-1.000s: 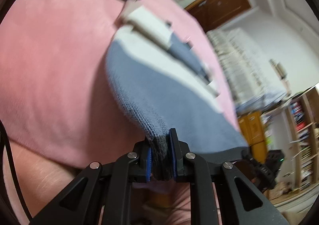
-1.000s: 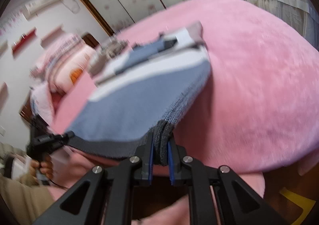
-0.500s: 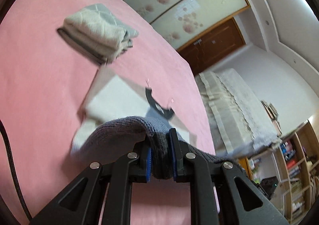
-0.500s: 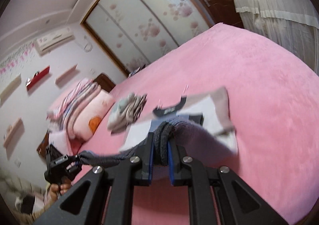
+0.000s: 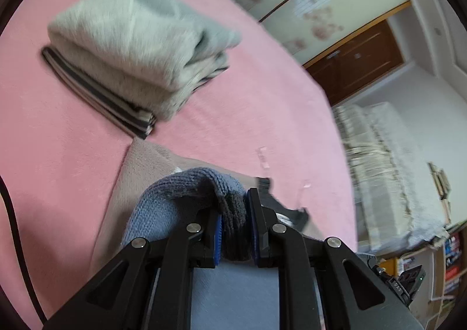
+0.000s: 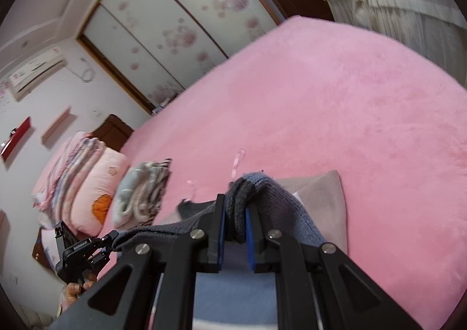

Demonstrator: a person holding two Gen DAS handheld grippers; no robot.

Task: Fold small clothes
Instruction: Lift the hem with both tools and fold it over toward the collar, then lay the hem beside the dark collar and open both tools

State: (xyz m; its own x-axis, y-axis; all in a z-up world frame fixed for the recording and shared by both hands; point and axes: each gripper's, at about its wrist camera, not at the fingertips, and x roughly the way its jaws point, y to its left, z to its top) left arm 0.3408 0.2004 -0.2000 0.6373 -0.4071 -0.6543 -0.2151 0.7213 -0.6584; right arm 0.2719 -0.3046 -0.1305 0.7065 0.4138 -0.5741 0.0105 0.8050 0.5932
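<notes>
A small blue-grey knit sweater (image 5: 163,201) with beige and white panels lies on the pink bed (image 5: 58,131). My left gripper (image 5: 235,230) is shut on its dark ribbed hem, folded forward over the beige part (image 5: 137,160). My right gripper (image 6: 235,230) is shut on the other hem corner of the sweater (image 6: 280,198), above its beige part (image 6: 324,195). The left gripper also shows in the right wrist view (image 6: 108,241), holding the hem stretched between the two. The dark collar (image 5: 289,210) lies just beyond the left fingers.
A stack of folded clothes (image 5: 128,49) sits on the bed ahead of the left gripper and shows in the right wrist view (image 6: 143,192). Pillows (image 6: 87,178) lie at the headboard. A wardrobe (image 6: 181,26) and a curtain (image 6: 394,0) stand beyond the bed.
Both grippers have carried the hem forward and down over the sweater's upper part. The folded stack now looms much closer in the left wrist view.
</notes>
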